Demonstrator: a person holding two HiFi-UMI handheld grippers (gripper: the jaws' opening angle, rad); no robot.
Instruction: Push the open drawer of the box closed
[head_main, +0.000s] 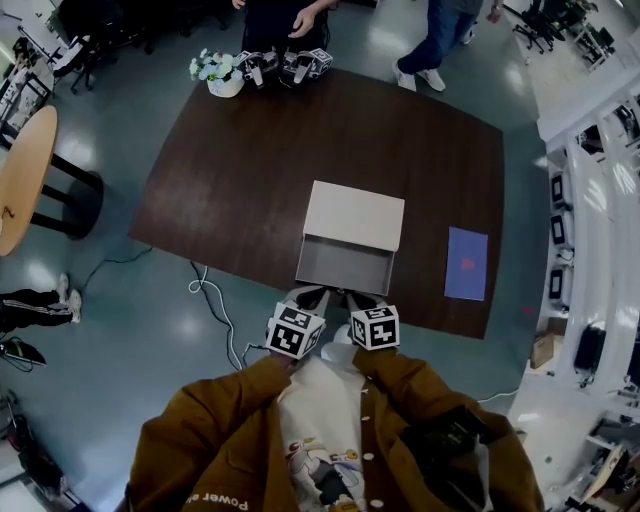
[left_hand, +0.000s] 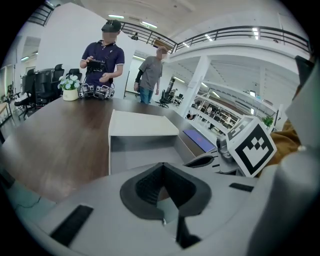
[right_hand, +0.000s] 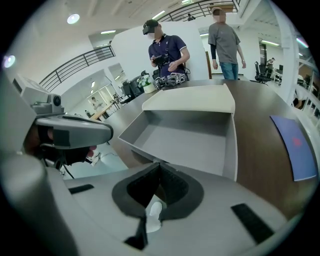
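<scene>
1. Drawer (head_main: 343, 265) of the pale box (head_main: 355, 215) stands pulled out toward the person, with its grey inside open to view. The box sits near the front edge of the dark wooden desk (head_main: 230, 180).
2. The left gripper (head_main: 306, 298) is held just in front of the left part of the drawer's front wall. Its jaws are pressed together with nothing between them.
3. The right gripper (head_main: 352, 298) is close beside it, at the right part of the same wall. Its jaws are also together and hold nothing. Whether either gripper touches the drawer cannot be told.
4. A blue sheet (head_main: 466, 263) lies flat on the desk to the right of the box, apart from it.
5. At the far edge of the desk stand a pot of white flowers (head_main: 217, 73) and a cluster of spare grippers (head_main: 285, 67). A person in a dark shirt (left_hand: 102, 57) stands just behind them, and a second person (left_hand: 149, 74) stands further back.
</scene>
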